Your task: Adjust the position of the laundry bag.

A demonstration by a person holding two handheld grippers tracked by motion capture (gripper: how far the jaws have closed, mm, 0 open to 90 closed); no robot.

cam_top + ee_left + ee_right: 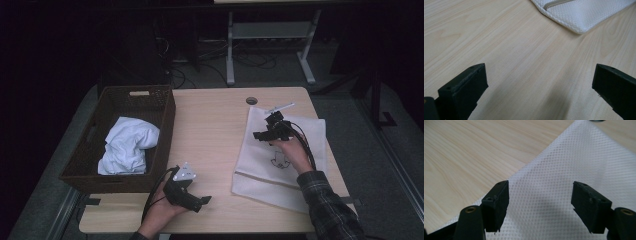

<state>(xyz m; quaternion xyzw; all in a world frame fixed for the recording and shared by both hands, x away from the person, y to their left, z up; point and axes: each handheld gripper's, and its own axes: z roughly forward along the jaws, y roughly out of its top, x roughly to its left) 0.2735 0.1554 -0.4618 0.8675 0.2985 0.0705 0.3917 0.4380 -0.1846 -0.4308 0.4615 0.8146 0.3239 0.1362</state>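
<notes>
A white mesh bag (280, 165) with a small black drawing and a zip along its near edge lies flat on the right half of the wooden table (210, 120). My right gripper (260, 135) hovers over the bag's far left part, jaws open and nothing between them; the right gripper view shows the dotted white fabric (579, 170) below the jaws. My left gripper (202, 202) rests near the table's front edge, jaws wide open and empty. In the left gripper view, bare wood lies ahead with the bag's zipped corner (579, 15) farther off.
A dark wicker basket (165, 125) stands at the table's left, with a crumpled white cloth (127, 145) inside. A round cable hole (252, 100) sits near the table's far edge. A metal desk frame (270, 45) stands on the floor behind.
</notes>
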